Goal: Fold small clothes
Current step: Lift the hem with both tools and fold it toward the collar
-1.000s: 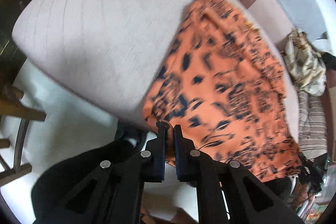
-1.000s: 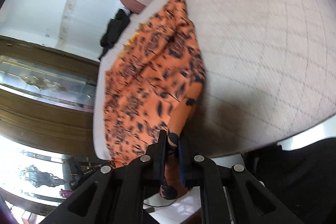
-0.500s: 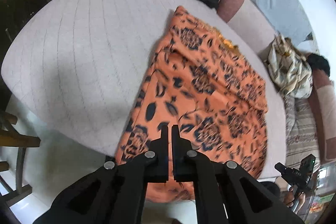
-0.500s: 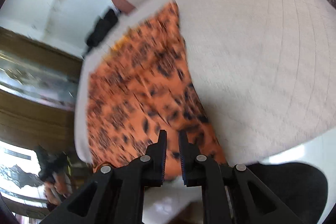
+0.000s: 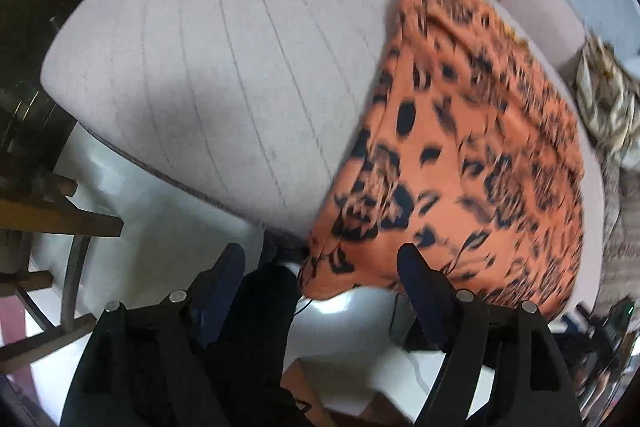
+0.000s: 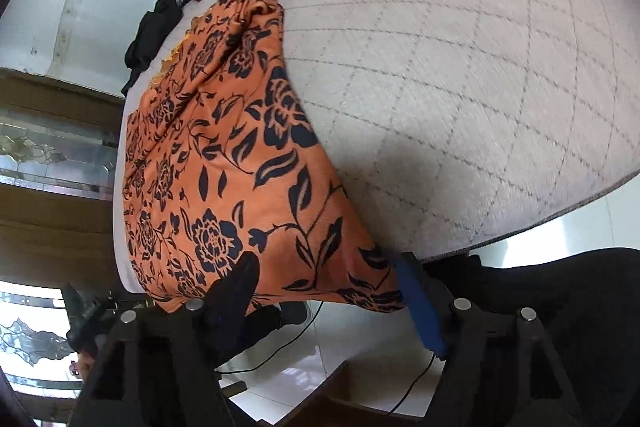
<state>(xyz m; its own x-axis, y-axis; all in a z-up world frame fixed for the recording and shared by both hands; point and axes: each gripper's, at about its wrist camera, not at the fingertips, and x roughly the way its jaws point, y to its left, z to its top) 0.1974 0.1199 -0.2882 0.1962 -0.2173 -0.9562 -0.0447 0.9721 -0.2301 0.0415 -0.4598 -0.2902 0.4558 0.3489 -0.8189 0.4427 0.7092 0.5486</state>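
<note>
Both grippers (image 5: 320, 263) (image 6: 326, 267) just opened; orange garment (image 6: 224, 155) hem btwn jaws, unheld.

Home: quilted bed (image 6: 460, 67), strewn clothes (image 5: 608, 103), stained-glass door (image 6: 36, 151).

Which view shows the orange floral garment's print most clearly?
The right wrist view: the orange floral garment is sharp there, with flowers and leaves distinct down to its near hem. In the left wrist view the same garment is motion-blurred, its pattern smeared into dark blotches.

Quilted grey mattress (image 6: 460, 75) ahead of the tongs; glossy white floor (image 5: 132, 227) below; wooden furniture (image 5: 52, 211) left.
</note>
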